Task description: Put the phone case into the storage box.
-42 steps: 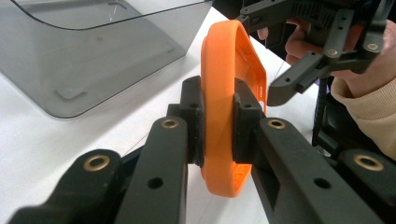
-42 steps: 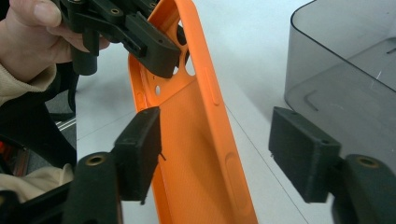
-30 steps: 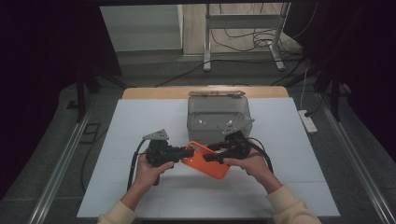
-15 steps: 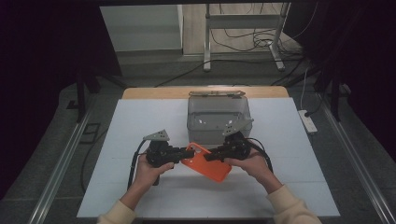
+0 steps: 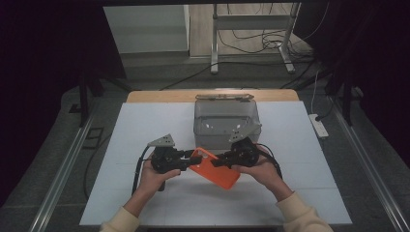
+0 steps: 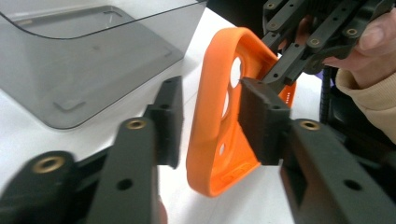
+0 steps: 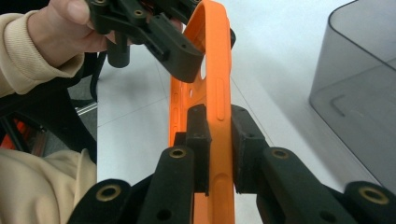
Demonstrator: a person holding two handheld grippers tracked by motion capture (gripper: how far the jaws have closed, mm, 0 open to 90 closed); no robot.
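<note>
1. An orange phone case (image 5: 215, 168) hangs above the white table (image 5: 121, 135), between the two grippers and just in front of a clear plastic box (image 5: 227, 121).
2. The right gripper (image 7: 217, 135) pinches one long edge of the case, its pads pressing on either side of the rim (the case stands edge-on between them).
3. The left gripper (image 6: 210, 119) has just been opening; its jaws stand spread around the camera end of the case, with a clear gap at one pad.
4. Each gripper is held in one of the person's hands.
</note>
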